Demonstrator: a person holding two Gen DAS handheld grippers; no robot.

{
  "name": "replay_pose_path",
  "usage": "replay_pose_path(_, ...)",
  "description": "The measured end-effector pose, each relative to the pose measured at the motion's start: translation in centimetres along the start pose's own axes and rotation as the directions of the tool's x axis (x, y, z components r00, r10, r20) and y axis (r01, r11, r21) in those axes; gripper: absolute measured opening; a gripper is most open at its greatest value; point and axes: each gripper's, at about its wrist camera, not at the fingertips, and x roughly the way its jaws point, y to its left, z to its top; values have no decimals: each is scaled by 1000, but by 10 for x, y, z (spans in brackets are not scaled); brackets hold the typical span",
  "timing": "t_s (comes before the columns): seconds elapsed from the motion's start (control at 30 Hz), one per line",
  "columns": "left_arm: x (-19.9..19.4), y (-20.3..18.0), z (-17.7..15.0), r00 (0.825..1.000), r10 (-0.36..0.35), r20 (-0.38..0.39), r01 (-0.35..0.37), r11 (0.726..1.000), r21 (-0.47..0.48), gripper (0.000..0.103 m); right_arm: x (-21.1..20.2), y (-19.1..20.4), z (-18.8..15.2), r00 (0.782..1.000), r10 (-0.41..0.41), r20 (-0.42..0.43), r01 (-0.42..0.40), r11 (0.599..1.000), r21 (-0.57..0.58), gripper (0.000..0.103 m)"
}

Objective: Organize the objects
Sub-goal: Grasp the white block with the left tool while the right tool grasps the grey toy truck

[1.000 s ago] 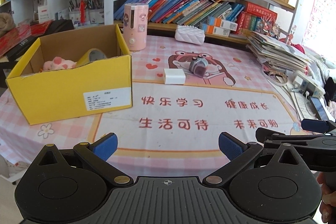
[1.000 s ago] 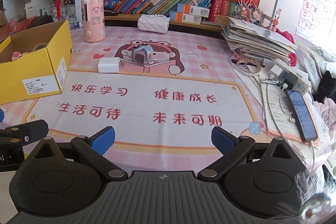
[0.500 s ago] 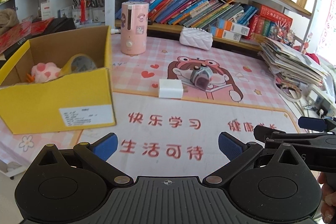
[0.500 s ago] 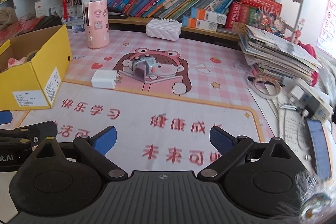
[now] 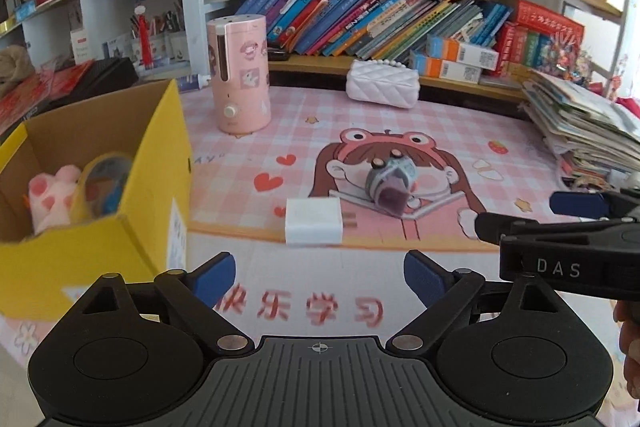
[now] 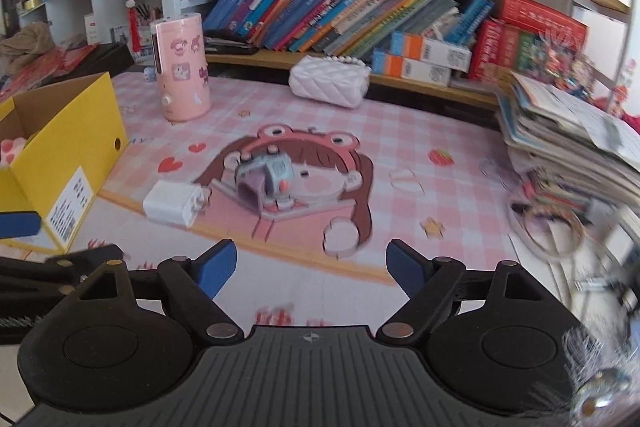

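A white charger block (image 5: 314, 227) (image 6: 172, 207) lies on the pink cartoon mat, with a small grey and purple toy (image 5: 390, 183) (image 6: 264, 179) just right of it. An open yellow box (image 5: 152, 187) (image 6: 68, 155) stands at the left and holds a pink plush paw (image 5: 52, 195) and a tape roll (image 5: 104, 183). My left gripper (image 5: 320, 277) hovers short of the charger, its jaws closing with nothing between them. My right gripper (image 6: 311, 267) hovers short of the toy, its jaws also closing on nothing. Each gripper shows at the edge of the other's view.
A pink cylindrical humidifier (image 5: 240, 75) and a white quilted purse (image 5: 382, 89) stand at the back of the mat. A pile of papers and booklets (image 5: 580, 123) fills the right side, with a tape ring (image 6: 552, 231) below it. Bookshelves rise behind.
Both grippers have moved forward over the mat, so the charger and the toy now look nearer and larger. Both pairs of jaws have narrowed a little.
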Motion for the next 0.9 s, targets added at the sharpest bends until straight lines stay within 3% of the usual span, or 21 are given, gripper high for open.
replay_pose_path(0.23,51,-3,13,998,56,-38,-55,998,8,92,58,-11,27,996,88,-17,-89,995,-49,76)
replay_pose_path(0.3,65,-4,14,997,59,-55,-59,998,14,86,74,-13,32,993,111,-30,-113,991,-65,76)
replay_pose_path(0.47,93,-11,17,994,60,-88,-58,998,23,85,105,-14,47,979,189,-71,-195,977,-81,76)
replay_pose_path(0.57,104,-15,19,993,56,-100,-53,998,33,83,118,-10,53,971,222,-94,-230,969,-89,77)
replay_pose_path(0.7,114,-13,17,989,73,-127,-69,997,40,69,133,-3,58,963,238,-124,-253,960,-118,77)
replay_pose_path(0.9,112,-3,17,987,75,-144,-74,997,11,65,147,4,60,948,271,-170,-297,942,-158,77)
